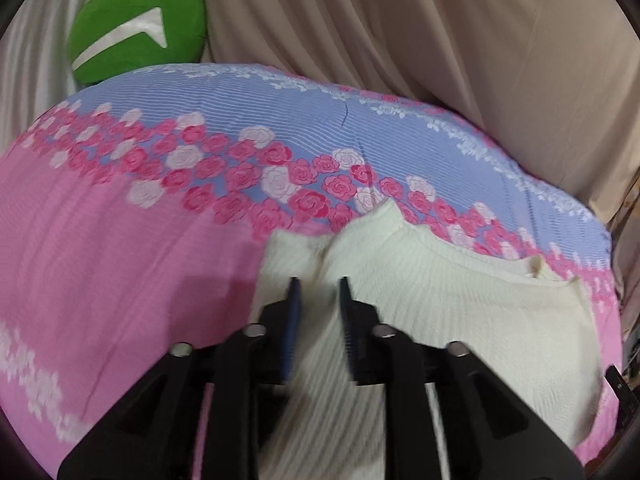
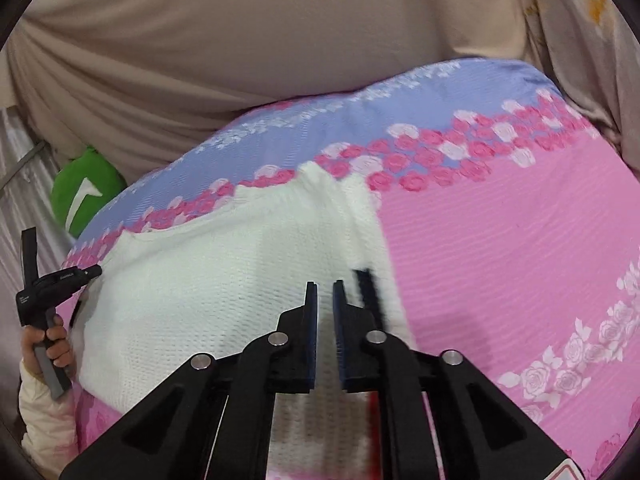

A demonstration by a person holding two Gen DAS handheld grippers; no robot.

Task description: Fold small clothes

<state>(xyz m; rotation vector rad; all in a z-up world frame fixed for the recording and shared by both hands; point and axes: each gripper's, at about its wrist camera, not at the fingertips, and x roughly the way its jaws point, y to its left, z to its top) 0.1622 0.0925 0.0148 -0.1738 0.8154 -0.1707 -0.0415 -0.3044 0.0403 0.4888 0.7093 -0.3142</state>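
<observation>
A small white knit garment (image 1: 440,292) lies on a pink and blue rose-print bedsheet (image 1: 120,240); it also shows in the right wrist view (image 2: 208,280). My left gripper (image 1: 319,285) hovers over the garment's left part, jaws a little apart with white knit between the fingers; whether they pinch it is unclear. My right gripper (image 2: 325,286) sits over the garment's right part, jaws nearly together with a narrow gap and nothing seen between them. The left gripper's body and the hand on it (image 2: 52,300) show at the far left of the right wrist view.
A green plush cushion (image 1: 136,28) lies at the bed's far left corner, also in the right wrist view (image 2: 88,196). Beige draped fabric (image 1: 400,20) rises behind the bed. The sheet spreads pink to both sides of the garment.
</observation>
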